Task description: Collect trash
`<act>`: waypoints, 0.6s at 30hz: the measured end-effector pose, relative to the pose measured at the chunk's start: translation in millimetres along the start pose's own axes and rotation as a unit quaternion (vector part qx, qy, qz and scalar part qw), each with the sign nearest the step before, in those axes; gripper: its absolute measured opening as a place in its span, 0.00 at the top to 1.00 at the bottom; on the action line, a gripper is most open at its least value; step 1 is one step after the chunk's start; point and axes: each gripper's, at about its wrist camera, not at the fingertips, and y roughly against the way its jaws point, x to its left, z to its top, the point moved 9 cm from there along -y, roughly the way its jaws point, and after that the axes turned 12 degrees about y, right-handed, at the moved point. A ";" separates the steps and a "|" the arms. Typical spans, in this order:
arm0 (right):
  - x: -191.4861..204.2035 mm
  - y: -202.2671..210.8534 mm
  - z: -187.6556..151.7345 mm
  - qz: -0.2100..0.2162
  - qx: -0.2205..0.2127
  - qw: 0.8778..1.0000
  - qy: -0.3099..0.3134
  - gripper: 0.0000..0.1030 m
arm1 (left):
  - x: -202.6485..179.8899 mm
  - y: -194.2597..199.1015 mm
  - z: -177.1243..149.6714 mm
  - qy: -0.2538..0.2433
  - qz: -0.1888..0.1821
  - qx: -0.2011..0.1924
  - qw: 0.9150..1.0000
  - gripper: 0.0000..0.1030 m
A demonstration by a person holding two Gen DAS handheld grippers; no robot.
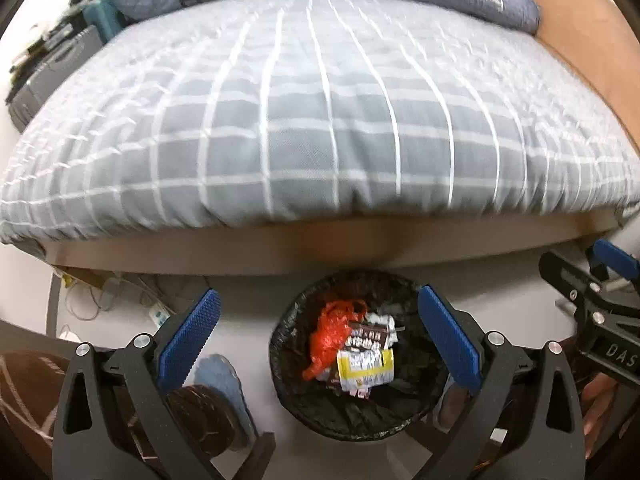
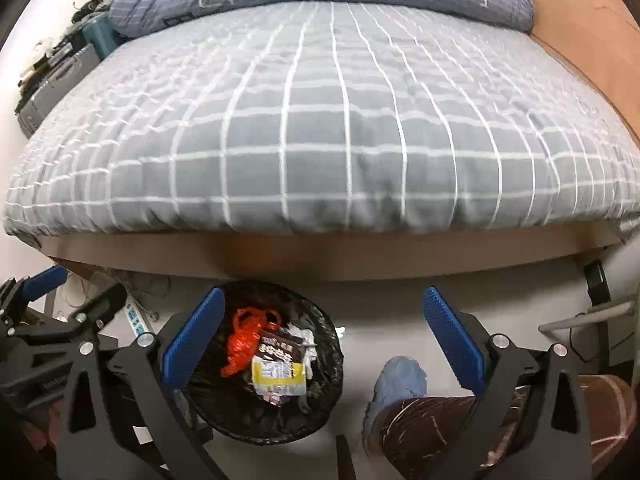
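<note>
A round bin with a black liner (image 1: 285,364) stands on the pale floor at the foot of a bed. Inside lie a crumpled red plastic bag (image 1: 330,334), a brown wrapper (image 1: 368,336) and a yellow-and-white wrapper (image 1: 365,369). My left gripper (image 1: 322,326) hangs above the bin, open, its blue pads wide apart with nothing held. In the right wrist view the bin (image 2: 335,364) sits low left and my right gripper (image 2: 324,334) is open and empty above the floor beside it. Each gripper shows at the edge of the other's view: the right gripper (image 1: 588,264), the left gripper (image 2: 76,286).
The bed with a grey checked cover (image 1: 320,120) and wooden frame (image 1: 320,248) fills the upper view. A person's blue slippers (image 1: 224,376) (image 2: 400,380) stand beside the bin. A power strip with cables (image 2: 136,316) lies under the bed's left corner. A dark case (image 1: 52,68) sits far left.
</note>
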 end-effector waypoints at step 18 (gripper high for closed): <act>16.3 162.6 48.6 -0.031 -0.107 0.994 0.007 0.07 | 19.3 155.7 39.0 0.000 -0.018 -0.099 0.995 0.06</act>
